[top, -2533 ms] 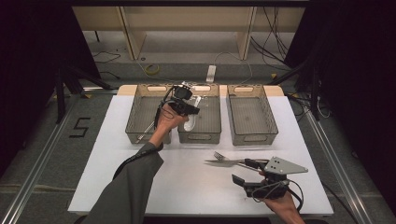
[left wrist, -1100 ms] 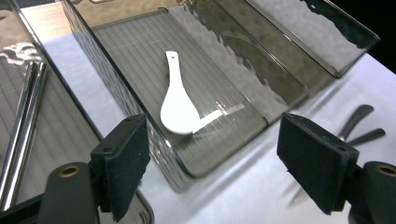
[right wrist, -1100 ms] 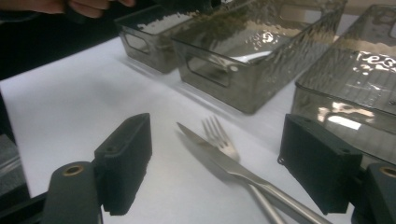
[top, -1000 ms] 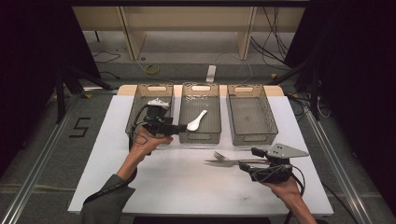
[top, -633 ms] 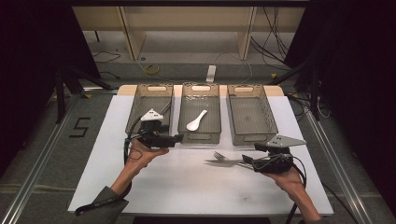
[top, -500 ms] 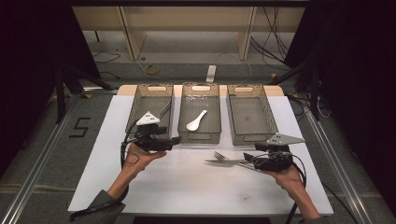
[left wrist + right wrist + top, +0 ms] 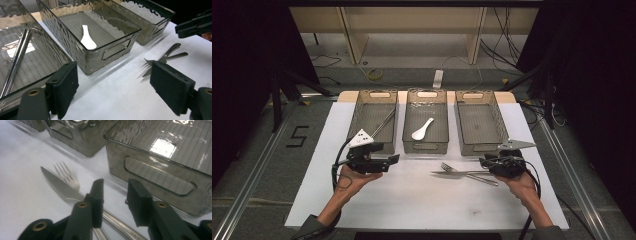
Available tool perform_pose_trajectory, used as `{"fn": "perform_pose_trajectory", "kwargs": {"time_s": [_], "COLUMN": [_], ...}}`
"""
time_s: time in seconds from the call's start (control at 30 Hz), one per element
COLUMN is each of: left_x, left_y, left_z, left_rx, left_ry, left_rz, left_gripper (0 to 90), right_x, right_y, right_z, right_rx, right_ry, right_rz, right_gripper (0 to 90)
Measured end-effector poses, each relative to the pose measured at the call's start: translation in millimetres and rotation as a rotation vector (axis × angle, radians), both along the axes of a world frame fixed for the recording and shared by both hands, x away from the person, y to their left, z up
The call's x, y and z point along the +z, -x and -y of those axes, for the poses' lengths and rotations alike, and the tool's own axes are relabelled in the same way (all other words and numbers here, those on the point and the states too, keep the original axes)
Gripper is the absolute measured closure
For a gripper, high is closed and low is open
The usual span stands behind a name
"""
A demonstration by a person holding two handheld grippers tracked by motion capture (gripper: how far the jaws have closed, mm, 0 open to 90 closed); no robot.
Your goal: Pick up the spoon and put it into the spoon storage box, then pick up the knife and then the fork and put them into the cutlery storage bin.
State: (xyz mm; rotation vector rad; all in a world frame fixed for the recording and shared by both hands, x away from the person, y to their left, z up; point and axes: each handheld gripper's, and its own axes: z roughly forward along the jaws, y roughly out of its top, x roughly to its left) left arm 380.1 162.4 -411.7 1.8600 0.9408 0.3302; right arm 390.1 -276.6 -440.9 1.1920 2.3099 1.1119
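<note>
The right gripper (image 7: pixel 486 166) sits low at the handle ends of a knife (image 7: pixel 451 173) and fork (image 7: pixel 462 171) lying crossed on the white desk (image 7: pixel 412 210) just in front of the right tray (image 7: pixel 479 125); its jaws have just been closing, with a handle running between them, though whether the pads press it cannot be told. The left gripper (image 7: pixel 393 159) hovers in front of the left tray (image 7: pixel 372 120), jaws spread wide and empty. A white spoon (image 7: pixel 422 129) lies in the middle tray (image 7: pixel 426 145).
</note>
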Motion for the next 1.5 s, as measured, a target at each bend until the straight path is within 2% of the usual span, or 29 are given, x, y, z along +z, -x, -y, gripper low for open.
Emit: {"fn": "perform_pose_trajectory", "kwargs": {"time_s": [0.1,0.37,0.53,0.6,1.03,1.23,1.5], "left_x": [0.4,-1.4,-3.6,-3.3,-4.0,-4.5,-4.2], "left_y": [3.8,11.3,13.5,14.9,20.8,22.1,23.2], "left_z": [-3.1,-6.2,-10.4,-11.8,-17.7,-16.8,-15.3], "left_rx": [0.005,-0.020,-0.011,-0.008,0.006,0.006,-0.005], "left_ry": [0.001,0.023,0.005,-0.007,0.004,-0.006,-0.021], "left_rz": [0.024,0.014,0.016,0.022,0.014,0.015,0.025], "left_gripper": [21.6,20.4,20.1,20.1,19.5,19.4,19.4], "right_x": [-1.5,-7.7,-11.1,-12.2,-23.0,-28.9,-26.8], "right_y": [-2.5,-8.1,-11.5,-12.5,-20.2,-21.1,-21.2], "right_z": [1.4,1.7,1.1,1.6,12.8,12.8,15.3], "right_rx": [-0.007,0.010,0.021,0.024,-0.002,0.006,-0.011], "right_ry": [0.003,0.031,0.050,0.058,0.102,0.144,0.129], "right_rz": [-0.008,-0.035,-0.060,-0.067,-0.151,-0.190,-0.234], "right_gripper": [75.2,84.7,89.9,90.0,90.0,90.0,90.0]}}
